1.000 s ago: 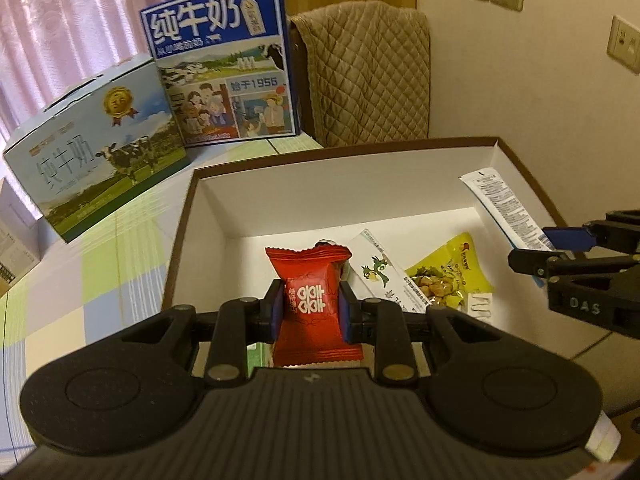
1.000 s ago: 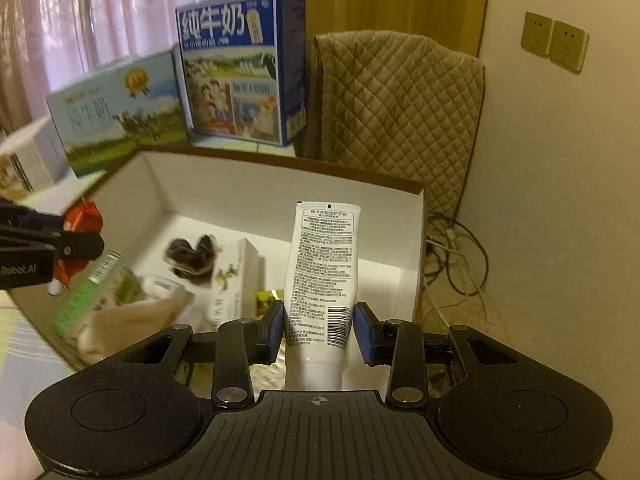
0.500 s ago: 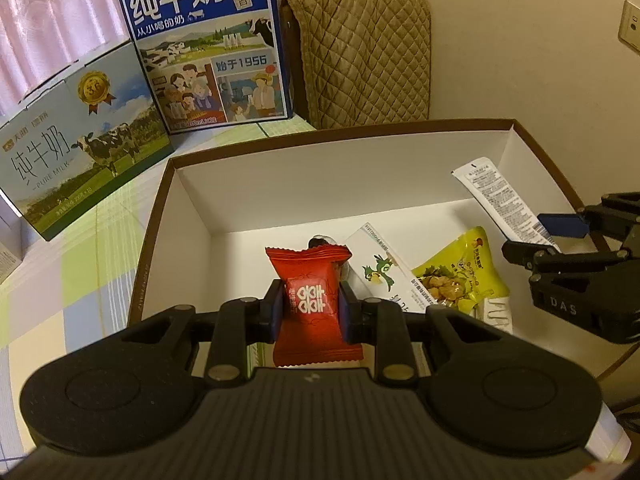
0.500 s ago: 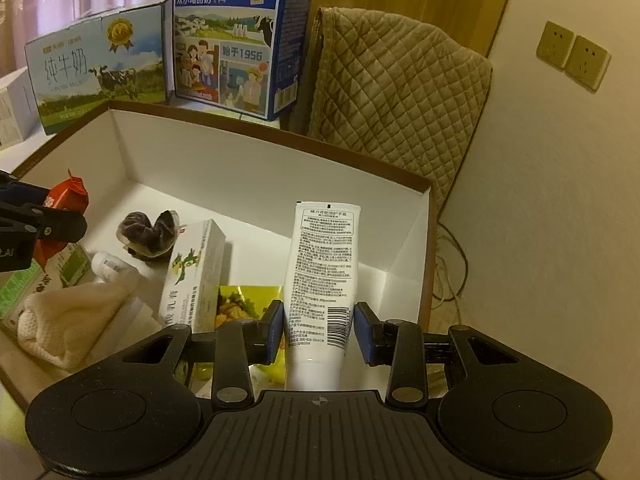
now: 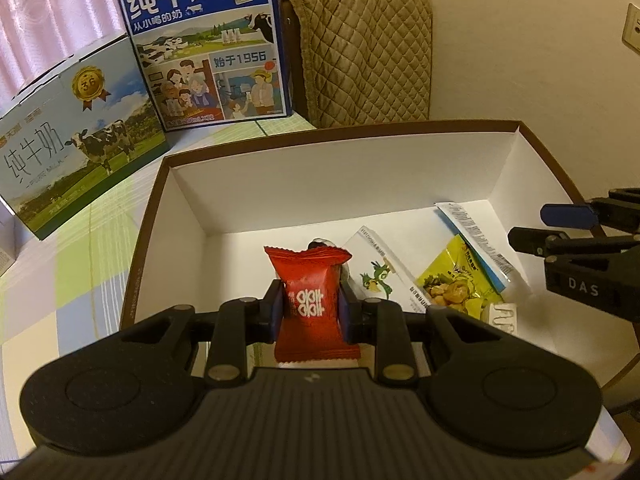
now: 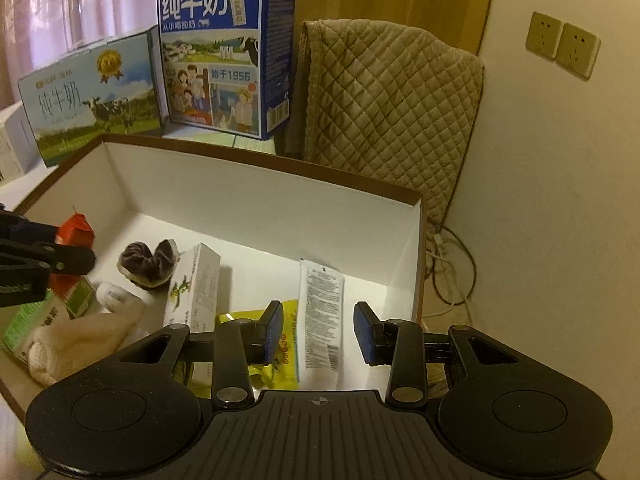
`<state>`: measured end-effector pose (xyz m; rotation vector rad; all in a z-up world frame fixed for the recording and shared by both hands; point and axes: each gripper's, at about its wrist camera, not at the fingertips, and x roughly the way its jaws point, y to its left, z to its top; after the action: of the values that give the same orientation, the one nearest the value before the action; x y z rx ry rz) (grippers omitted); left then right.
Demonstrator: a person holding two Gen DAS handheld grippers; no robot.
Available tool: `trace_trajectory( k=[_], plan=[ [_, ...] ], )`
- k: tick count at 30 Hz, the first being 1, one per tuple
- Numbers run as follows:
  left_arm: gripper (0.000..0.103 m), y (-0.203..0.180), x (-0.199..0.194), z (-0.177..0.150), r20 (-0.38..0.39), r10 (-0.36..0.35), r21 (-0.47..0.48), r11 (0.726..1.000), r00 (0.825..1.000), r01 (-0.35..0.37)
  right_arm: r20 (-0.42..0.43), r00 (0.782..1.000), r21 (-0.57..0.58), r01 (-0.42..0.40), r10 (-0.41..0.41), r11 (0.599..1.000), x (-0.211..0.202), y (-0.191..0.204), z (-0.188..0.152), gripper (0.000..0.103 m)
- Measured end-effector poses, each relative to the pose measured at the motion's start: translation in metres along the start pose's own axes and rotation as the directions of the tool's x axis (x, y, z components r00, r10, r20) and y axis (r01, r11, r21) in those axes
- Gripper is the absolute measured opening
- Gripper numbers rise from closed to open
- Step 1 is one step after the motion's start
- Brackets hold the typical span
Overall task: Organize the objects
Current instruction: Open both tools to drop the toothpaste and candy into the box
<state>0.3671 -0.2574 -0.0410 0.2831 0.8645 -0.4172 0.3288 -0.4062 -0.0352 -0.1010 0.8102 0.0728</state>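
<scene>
Red candy packet (image 5: pixel 312 300) clamped upright in left gripper (image 5: pixel 311 312), above the near-left part of the white box (image 5: pixel 320 176). Right gripper (image 6: pixel 319 332) spread wide, holding nothing; white tube (image 6: pixel 322 312) lies flat on the box floor between its fingers, beside yellow snack bag (image 6: pixel 280 344).

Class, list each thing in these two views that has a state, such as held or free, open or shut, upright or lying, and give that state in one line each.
Left gripper: shut on the red candy packet.
Red candy packet: held above the box.
Right gripper: open, holding nothing.
White tube: lying free in the box.
Cardboard box: open, no lid.
Blue milk carton: standing upright, closed.
Yellow snack bag: lying flat, sealed.
</scene>
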Motion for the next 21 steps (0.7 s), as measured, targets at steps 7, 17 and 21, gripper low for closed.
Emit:
trace_trajectory(
  k=[7,17,21],
  plan=[
    [0.024,-0.007,0.006,0.010,0.014,-0.015,0.000,1.000,1.000,0.015,0.010,0.999,0.032,-0.036,0.035,0.999,-0.005,-0.005,-0.001,0.035],
    [0.074,-0.004,-0.001,0.016,0.065,0.005,0.002,1.000,0.998,-0.005,0.017,0.994,0.081,-0.110,0.109,0.991,-0.021,-0.008,-0.008,0.038],
    [0.082,0.001,-0.008,0.007,0.059,-0.004,0.001,1.000,0.998,0.003,0.016,0.991,0.091,-0.135,0.135,0.987,-0.033,-0.006,-0.016,0.046]
  ],
)
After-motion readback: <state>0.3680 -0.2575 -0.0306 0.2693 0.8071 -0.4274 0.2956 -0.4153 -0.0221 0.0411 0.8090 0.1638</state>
